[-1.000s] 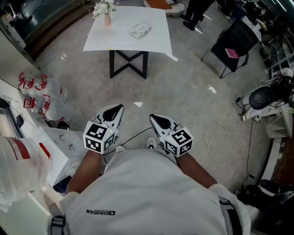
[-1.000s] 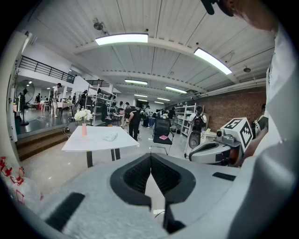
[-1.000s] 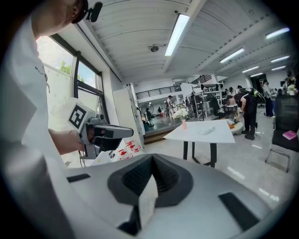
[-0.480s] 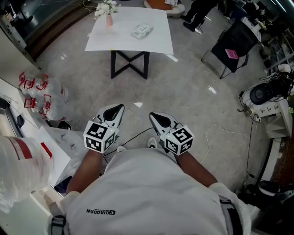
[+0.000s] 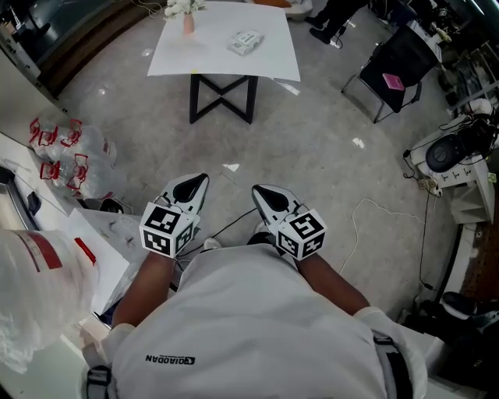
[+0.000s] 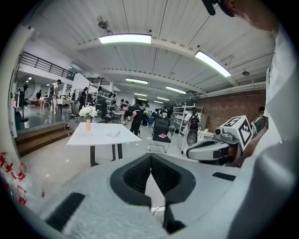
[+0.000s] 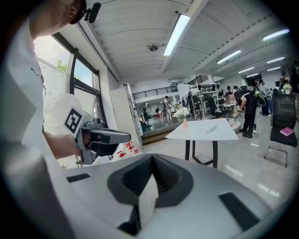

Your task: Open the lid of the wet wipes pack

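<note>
- Head view, starting at the left: we see clear plastic bags [image 5: 69,156] with red print on the floor, well out to the left of the left hand-held gripper [image 5: 201,181].
- We hold that left hand-held gripper low in front of our body, its marker cube [image 5: 166,231] nearest us. In the left gripper view its jaws are pressed together with nothing between them.
- Well ahead of both hand-held grippers stands the white counter [image 5: 210,58] on black crossed legs. The wet wipes pack [image 5: 245,41] lies flat on it, with a pink vase [image 5: 188,23] of white flowers to its left. The pack is too small for us to tell how its lid sits.
- The right hand-held gripper [image 5: 259,190] is just beside the left one, not touching it. In the right gripper view its jaws likewise meet tip to tip on nothing.
- Far ahead and to the right of the right hand-held gripper is a black chair [image 5: 399,66] with a pink item on its seat.
</note>
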Tool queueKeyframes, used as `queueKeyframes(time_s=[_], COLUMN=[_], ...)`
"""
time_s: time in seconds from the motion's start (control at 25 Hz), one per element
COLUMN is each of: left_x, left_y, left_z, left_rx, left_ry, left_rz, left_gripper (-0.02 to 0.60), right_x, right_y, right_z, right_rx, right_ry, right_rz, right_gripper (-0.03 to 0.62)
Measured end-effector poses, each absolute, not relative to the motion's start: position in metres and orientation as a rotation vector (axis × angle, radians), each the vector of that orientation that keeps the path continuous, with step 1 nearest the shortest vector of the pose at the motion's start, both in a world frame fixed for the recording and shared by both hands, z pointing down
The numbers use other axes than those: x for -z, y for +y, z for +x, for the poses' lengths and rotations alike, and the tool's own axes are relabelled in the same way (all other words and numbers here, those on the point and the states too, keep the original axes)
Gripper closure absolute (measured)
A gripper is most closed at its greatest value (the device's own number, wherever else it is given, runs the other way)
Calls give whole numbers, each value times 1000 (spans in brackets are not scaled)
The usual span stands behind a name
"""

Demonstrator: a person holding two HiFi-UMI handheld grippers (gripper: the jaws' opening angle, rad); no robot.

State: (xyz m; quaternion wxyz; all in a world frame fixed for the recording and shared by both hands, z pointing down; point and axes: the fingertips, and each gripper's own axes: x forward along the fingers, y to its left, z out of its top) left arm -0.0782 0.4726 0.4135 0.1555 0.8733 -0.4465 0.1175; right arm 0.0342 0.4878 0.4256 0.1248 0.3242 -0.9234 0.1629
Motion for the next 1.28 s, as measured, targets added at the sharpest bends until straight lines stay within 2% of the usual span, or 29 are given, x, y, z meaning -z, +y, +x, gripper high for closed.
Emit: queueKeyframes(time_s=[0.64,0.88,1.28], left_x=[-434,-439,-412], left_y=[468,427,290], left_z=[-102,-122,-125], left_rx=[-333,-346,-367], left_ry=[-1258,-1313,-1356], left_rz=[2456,2407,2438], left_gripper=[572,572,572], right_x=[-439,-435,-419], right_y=[468,407,263], right_z=[-6,-18,-25], right_rx=[-511,-502,-496], right_ry=[-2673,-2694,-2744], right_rz=[883,888,860], right_gripper=[588,588,588])
